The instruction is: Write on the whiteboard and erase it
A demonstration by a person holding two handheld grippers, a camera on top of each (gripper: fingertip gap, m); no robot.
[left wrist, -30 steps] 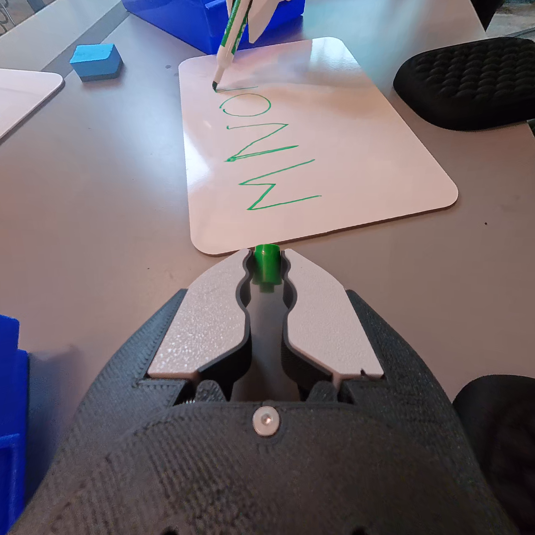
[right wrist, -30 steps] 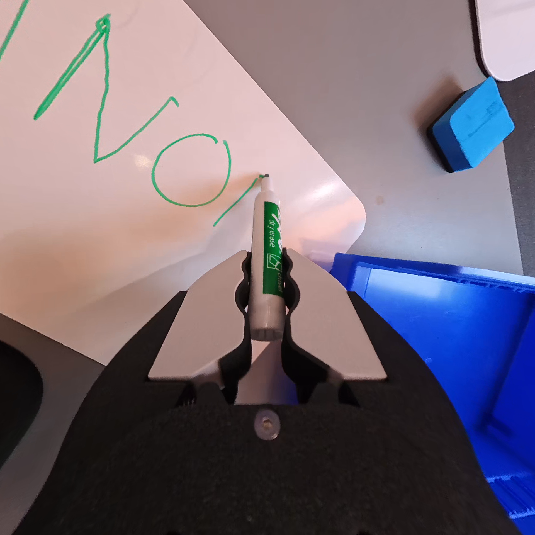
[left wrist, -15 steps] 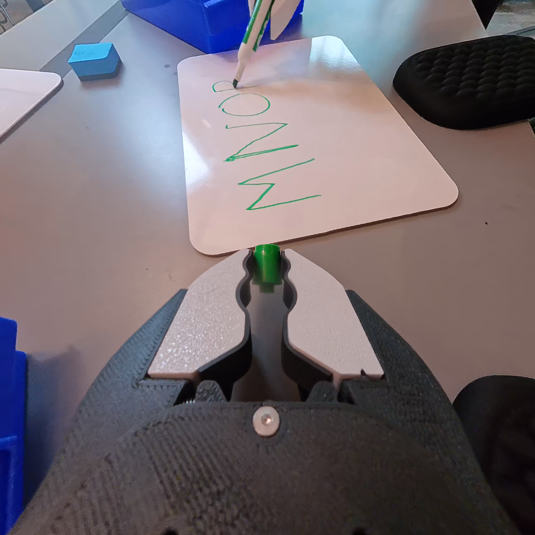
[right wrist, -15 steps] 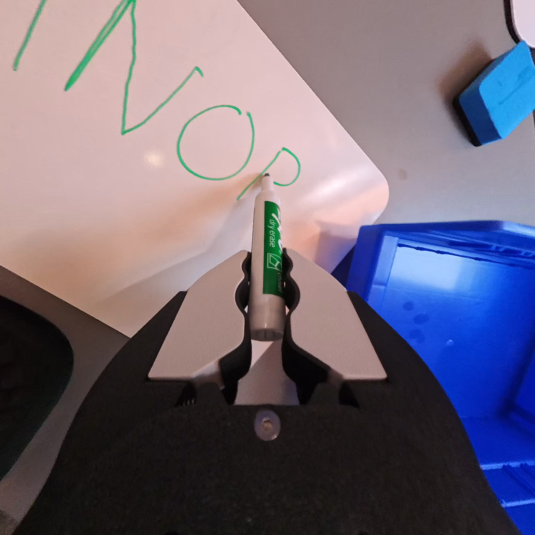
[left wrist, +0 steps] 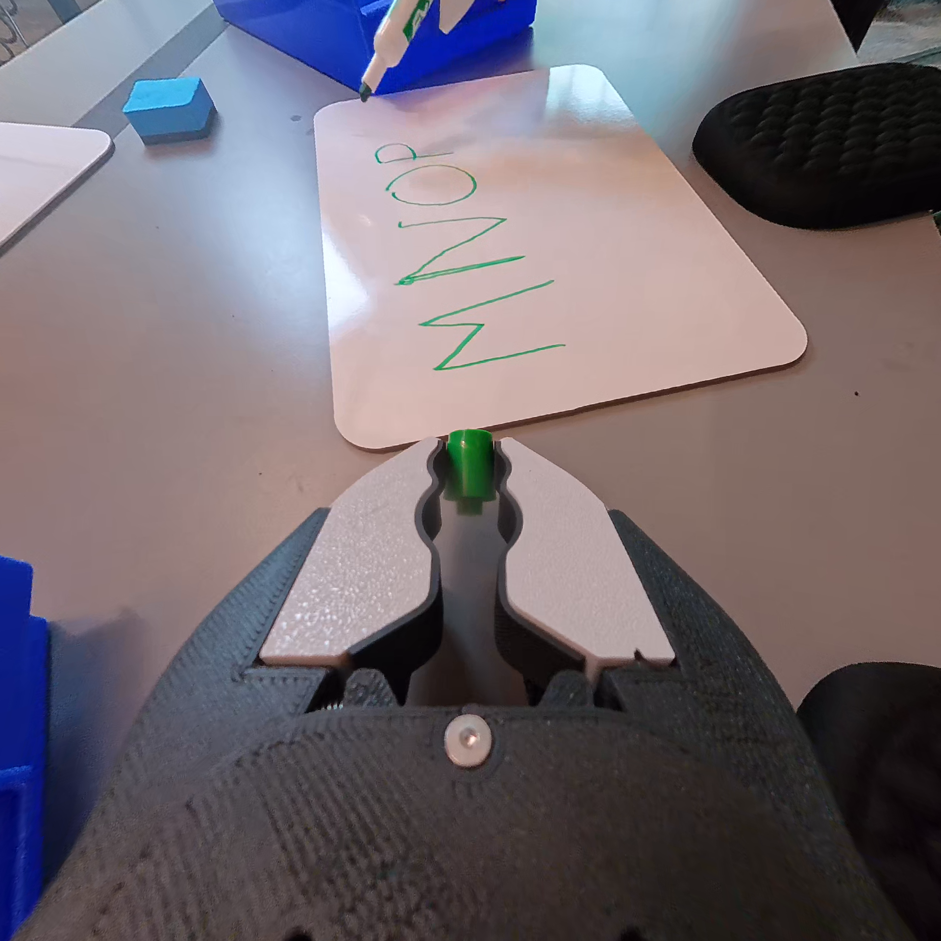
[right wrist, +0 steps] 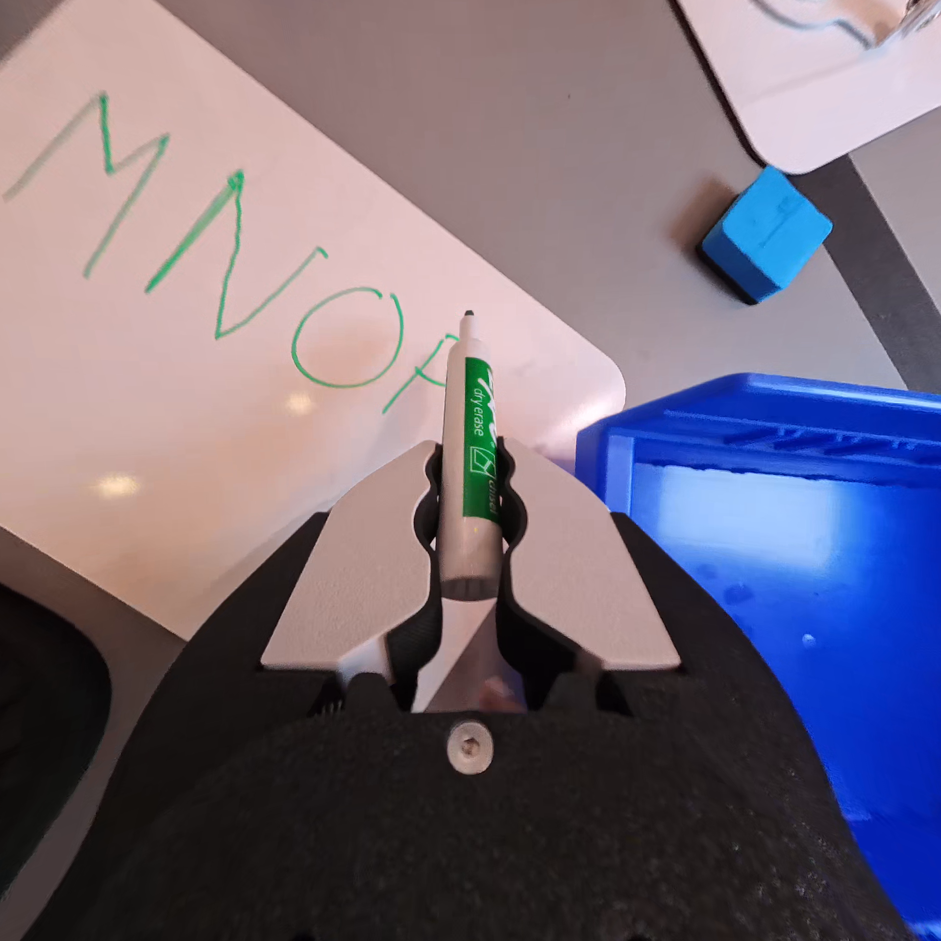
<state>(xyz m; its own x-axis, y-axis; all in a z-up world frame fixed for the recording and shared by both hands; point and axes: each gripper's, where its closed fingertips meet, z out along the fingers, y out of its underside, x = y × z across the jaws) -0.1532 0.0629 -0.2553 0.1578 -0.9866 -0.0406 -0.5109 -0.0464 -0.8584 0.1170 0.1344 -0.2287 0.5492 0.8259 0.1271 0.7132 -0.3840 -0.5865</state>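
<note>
While right tongs (right wrist: 468,458) clamp marker (right wrist: 466,433) | left tongs (left wrist: 469,448) pinch cap (left wrist: 468,468)

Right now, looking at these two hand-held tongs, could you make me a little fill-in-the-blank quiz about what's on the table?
1. The right tongs grip a ____ marker.
2. The left tongs pinch the marker's green ____.
3. The blue eraser sits on the ____, not on the whiteboard.
4. The marker's tip is ____ the whiteboard.

Missing words: green; cap; table; off
</note>
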